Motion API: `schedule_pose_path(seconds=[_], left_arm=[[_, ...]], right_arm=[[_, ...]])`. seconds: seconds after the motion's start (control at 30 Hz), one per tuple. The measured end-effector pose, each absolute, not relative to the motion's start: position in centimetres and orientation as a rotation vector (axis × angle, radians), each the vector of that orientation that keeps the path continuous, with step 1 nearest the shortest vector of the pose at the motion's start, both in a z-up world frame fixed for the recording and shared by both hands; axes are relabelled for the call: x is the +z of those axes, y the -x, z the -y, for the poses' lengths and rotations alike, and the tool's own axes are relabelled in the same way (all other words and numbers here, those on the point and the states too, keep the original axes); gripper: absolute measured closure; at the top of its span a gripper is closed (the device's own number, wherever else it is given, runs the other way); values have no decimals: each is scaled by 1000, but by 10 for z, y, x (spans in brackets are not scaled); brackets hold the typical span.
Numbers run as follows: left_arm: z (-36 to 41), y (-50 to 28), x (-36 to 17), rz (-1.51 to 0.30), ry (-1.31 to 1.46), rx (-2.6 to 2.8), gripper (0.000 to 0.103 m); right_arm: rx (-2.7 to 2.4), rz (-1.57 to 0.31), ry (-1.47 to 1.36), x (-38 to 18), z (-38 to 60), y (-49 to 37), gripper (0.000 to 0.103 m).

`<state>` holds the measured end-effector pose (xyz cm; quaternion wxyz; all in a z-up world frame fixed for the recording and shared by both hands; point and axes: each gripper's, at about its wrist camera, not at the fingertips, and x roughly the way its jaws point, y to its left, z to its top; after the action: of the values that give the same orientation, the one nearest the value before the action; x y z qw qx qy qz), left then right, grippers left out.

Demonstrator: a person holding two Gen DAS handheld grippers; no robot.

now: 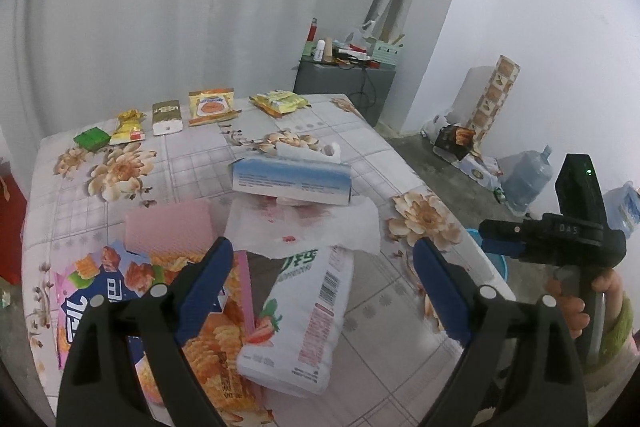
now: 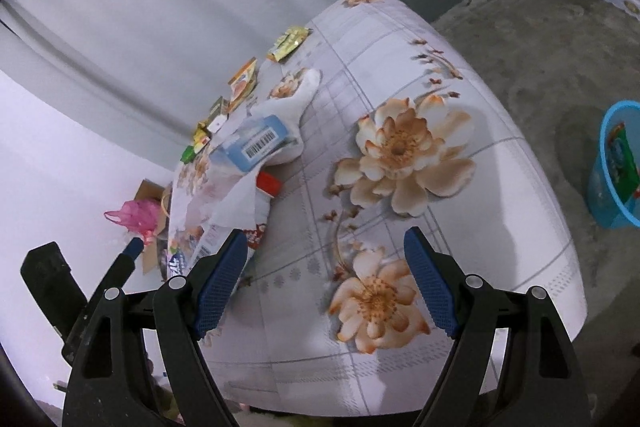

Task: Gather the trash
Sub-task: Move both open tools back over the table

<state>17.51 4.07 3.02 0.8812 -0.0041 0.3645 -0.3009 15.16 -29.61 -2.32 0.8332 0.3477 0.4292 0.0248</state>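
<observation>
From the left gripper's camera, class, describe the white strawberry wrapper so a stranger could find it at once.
Start at the table with the flowered cloth. Near its front edge, between the open left gripper fingers, lies the white strawberry wrapper, below the stained tissue. Unlike the orange chip bag beside it, it is mostly white, with green lettering and a barcode.

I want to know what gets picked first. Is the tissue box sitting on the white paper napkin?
Touching. In the left wrist view, the tissue box rests on the far edge of the stained napkin, overlapping it with no gap.
</observation>
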Motion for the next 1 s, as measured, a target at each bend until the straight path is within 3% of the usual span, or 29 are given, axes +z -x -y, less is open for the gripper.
schedule_pose_path(seconds=[0.7, 1.0], left_arm=[[-63, -221, 21, -774, 68, -537, 14], [-117, -213, 31, -742, 110, -342, 14]], right_arm=[[142, -971, -826, -36, 290, -192, 26], [220, -1026, -877, -54, 278, -207, 26]])
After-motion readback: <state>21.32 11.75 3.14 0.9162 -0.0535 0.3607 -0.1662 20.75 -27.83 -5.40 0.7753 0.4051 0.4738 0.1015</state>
